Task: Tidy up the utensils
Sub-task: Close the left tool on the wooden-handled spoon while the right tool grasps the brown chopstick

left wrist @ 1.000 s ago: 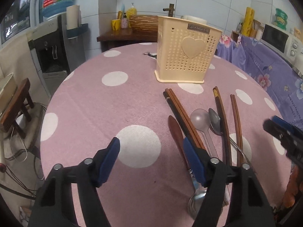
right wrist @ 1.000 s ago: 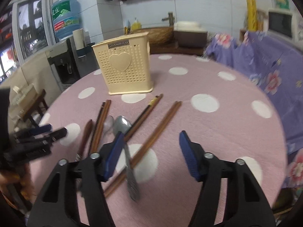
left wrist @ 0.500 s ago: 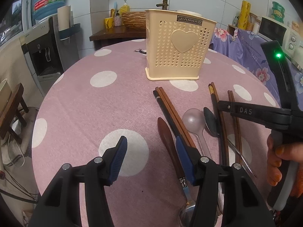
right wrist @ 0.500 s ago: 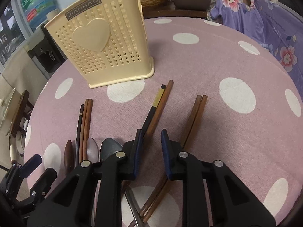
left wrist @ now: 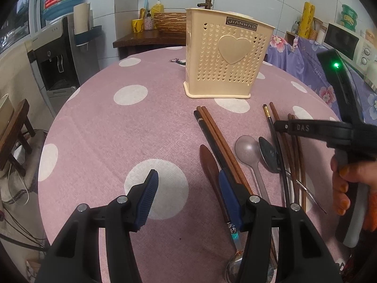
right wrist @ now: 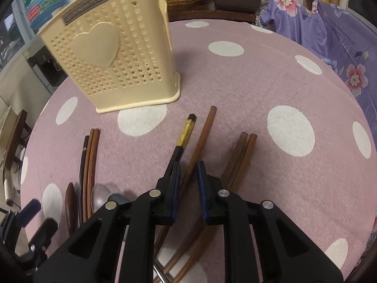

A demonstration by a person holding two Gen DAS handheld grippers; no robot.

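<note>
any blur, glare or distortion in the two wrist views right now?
Left wrist: sharp; fisheye bends the walls and table edge; green LED flare on the right hand-held gripper. Right wrist: the holder is motion-smeared and leans with distortion; the chopsticks are sharper; dark vignette corners in both.

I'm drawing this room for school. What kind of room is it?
Probably a home kitchen or dining corner: a microwave sits on the counter, a water dispenser stands by the wall, and chopsticks lie on a polka-dot table.

The right gripper's [right wrist: 188, 184] body is covering the near ends of the chopsticks [right wrist: 205, 132]. The holder's [right wrist: 110, 54] top is running off the frame, its label blurring.
</note>
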